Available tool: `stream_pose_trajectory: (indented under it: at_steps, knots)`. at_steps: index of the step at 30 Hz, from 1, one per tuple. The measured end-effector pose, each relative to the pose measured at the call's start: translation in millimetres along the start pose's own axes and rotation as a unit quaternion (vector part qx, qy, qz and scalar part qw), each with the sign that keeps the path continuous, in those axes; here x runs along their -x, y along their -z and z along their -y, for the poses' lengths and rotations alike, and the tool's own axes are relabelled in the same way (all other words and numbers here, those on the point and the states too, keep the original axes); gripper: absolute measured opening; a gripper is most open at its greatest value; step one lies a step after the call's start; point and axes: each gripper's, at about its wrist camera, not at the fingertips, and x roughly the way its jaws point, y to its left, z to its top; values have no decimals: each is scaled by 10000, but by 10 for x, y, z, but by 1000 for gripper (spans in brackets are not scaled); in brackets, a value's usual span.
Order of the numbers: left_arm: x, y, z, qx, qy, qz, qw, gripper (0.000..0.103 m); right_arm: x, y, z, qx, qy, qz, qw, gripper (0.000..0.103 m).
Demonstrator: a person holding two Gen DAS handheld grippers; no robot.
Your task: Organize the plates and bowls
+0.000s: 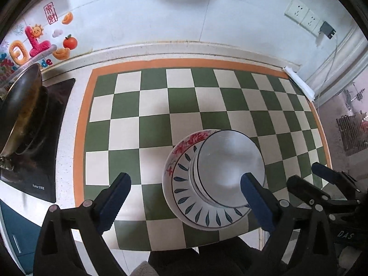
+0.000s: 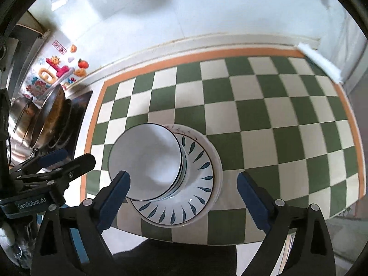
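Left wrist view: my left hand-held gripper (image 1: 186, 199) stands wide, nothing between its blue pads. The stack sits on the checkered mat (image 1: 128, 105) near the front edge of the tabletop: white bowls (image 1: 227, 165) nested on a leaf-pattern plate (image 1: 184, 195), which rests on a red-flower plate (image 1: 195, 138). My right hand-held gripper (image 1: 308, 177) shows at the right edge, clear of the stack. A wok (image 1: 20, 112) sits on the stove, well apart.

Right wrist view: my right hand-held gripper (image 2: 184, 188) is also spread wide and empty. The bowls (image 2: 147, 161) sit off-centre on the leaf-pattern plate (image 2: 197, 184), toward the wok side.

Judgement: the stacking looks finished, and the step in hand is the release. Lift both hand-held grippers straight up with pads clear of every rim; a sideways brush could shift the off-centre bowls.
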Motion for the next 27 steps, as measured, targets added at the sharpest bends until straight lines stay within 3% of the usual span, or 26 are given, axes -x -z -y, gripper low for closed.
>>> stream_pose_trajectory:
  at_steps: [12, 19, 21, 27]
  knots:
    - [873, 438, 274, 100, -241, 807, 9964, 98, 1122, 434, -131, 395, 97, 880, 9953, 99]
    - [1490, 979, 486, 320, -514, 1255, 9903, 98, 1871, 896, -200, 779, 40, 1313, 9883, 100]
    - [1624, 1130, 532, 366, -569, 1325, 9889, 102, 2054, 1052, -189, 811, -10, 1364, 9873, 100]
    - [2022, 1551, 639, 455, -596, 1580, 9846, 103, 2582, 1498, -211, 929, 112, 1658, 9817, 101]
